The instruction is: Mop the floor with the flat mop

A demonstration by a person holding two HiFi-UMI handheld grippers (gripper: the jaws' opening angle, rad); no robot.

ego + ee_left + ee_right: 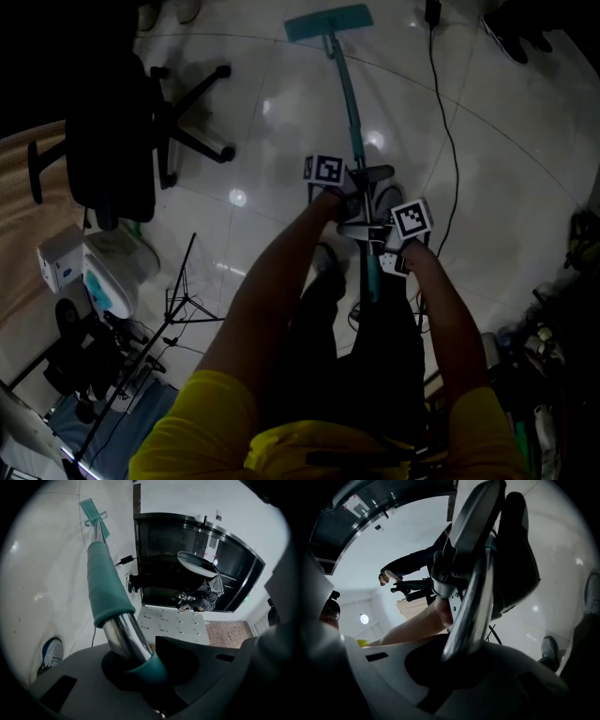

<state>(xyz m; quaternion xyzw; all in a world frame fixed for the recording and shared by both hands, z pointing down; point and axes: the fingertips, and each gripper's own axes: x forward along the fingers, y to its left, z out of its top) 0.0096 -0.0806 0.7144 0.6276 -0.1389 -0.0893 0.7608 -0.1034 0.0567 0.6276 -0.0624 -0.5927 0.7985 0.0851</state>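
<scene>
The flat mop's teal head lies on the glossy white tile floor at the top of the head view. Its pole slants back toward me. My left gripper is shut on the pole, higher in the picture. My right gripper is shut on it just behind. In the left gripper view, the teal sleeve and chrome tube rise out of the shut jaws toward the mop head. The right gripper view shows the chrome pole clamped in its jaws, with the left gripper ahead.
A black office chair stands at the left. A black cable trails across the floor on the right. A folding stand and a white box are at lower left, clutter at right. A person crouches by dark glass.
</scene>
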